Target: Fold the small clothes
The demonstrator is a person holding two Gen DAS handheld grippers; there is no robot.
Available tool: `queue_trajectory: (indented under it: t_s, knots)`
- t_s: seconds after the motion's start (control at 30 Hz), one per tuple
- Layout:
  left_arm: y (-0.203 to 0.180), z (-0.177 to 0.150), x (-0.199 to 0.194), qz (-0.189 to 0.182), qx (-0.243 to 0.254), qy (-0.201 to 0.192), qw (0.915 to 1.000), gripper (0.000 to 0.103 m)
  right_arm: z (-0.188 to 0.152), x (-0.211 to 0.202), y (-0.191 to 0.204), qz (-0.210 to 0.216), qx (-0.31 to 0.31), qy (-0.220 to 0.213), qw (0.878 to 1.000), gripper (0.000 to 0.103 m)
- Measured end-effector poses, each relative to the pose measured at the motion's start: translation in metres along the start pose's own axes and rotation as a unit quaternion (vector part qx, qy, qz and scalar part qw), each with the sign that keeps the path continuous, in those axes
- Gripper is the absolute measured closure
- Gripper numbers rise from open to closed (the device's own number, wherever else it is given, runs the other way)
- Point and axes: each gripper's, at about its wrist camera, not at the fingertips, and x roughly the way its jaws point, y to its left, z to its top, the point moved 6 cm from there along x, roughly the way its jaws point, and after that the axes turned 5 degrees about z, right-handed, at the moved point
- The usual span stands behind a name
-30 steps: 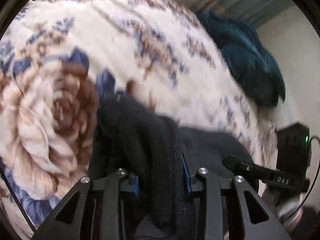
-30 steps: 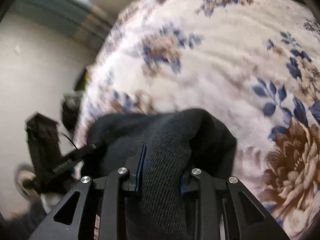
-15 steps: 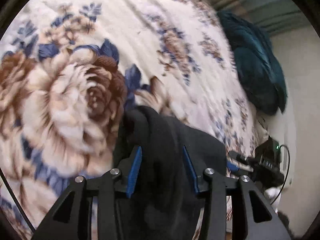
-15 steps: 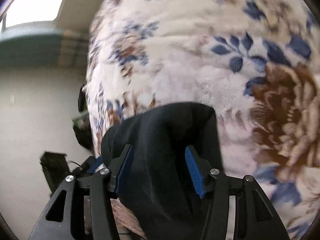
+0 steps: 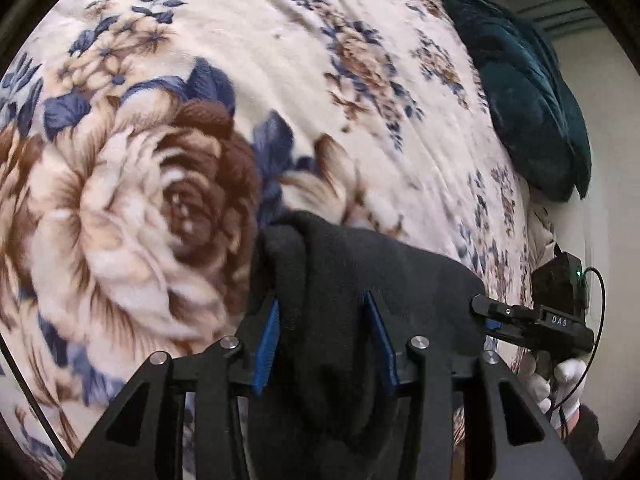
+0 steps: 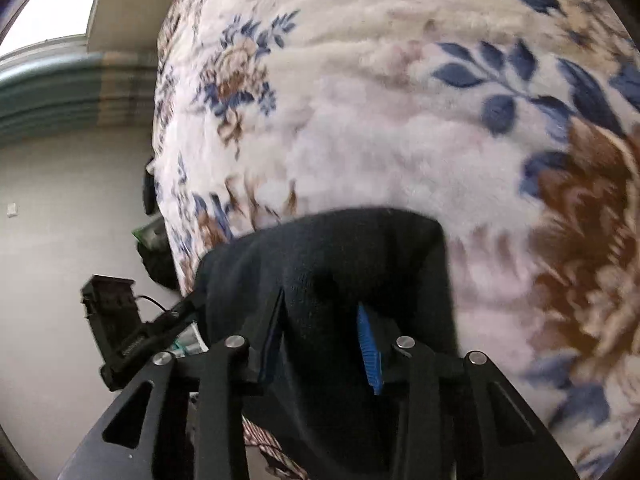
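A small black knit garment [image 5: 360, 280] hangs stretched between my two grippers, above a floral blanket [image 5: 160, 160]. My left gripper [image 5: 324, 320] has blue-padded jaws shut on one end of it; cloth drapes over the fingers. My right gripper [image 6: 320, 320] is shut on the other end of the garment [image 6: 340, 256]. The right gripper also shows at the right edge of the left wrist view [image 5: 500, 316], and the left gripper shows at the left of the right wrist view [image 6: 176, 316]. The garment's lower part is hidden behind the gripper frames.
The cream blanket [image 6: 400, 120] with blue and brown flowers covers the bed. A dark teal cushion [image 5: 528, 100] lies at the bed's far right. A white wall [image 6: 60, 220] and window blinds [image 6: 60, 88] are off the bed's left edge.
Both grippers have lifted and tilted with the garment, so more blanket shows. The jaws stand wider around thicker bunched cloth than a second ago.
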Motion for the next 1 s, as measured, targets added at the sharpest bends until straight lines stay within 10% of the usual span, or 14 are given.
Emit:
queue_trajectory:
  t_s: [0.33, 0.4, 0.67, 0.87, 1.0]
  knots:
    - [0.002, -0.022, -0.001, 0.033, -0.030, -0.033, 0.9984, 0.064, -0.035, 0.025, -0.026, 0.014, 0.035, 0.034, 0.999, 0.049]
    - [-0.001, -0.021, 0.000, 0.046, -0.027, -0.062, 0.9966, 0.075, -0.035, 0.028, -0.020, 0.017, 0.020, 0.021, 0.999, 0.068]
    - [0.001, 0.001, 0.003, 0.109, 0.117, -0.033, 0.9865, 0.088, -0.028, 0.007, 0.003, -0.067, -0.065, 0.024, 0.995, 0.077]
    - [0.009, -0.017, -0.026, -0.039, -0.016, -0.001, 0.9991, 0.075, -0.036, 0.000, -0.007, -0.021, -0.031, 0.034, 0.999, 0.070]
    - [0.002, -0.050, 0.008, -0.026, -0.013, 0.033, 0.9990, 0.075, -0.054, 0.013, -0.020, -0.012, -0.015, 0.061, 0.998, 0.056]
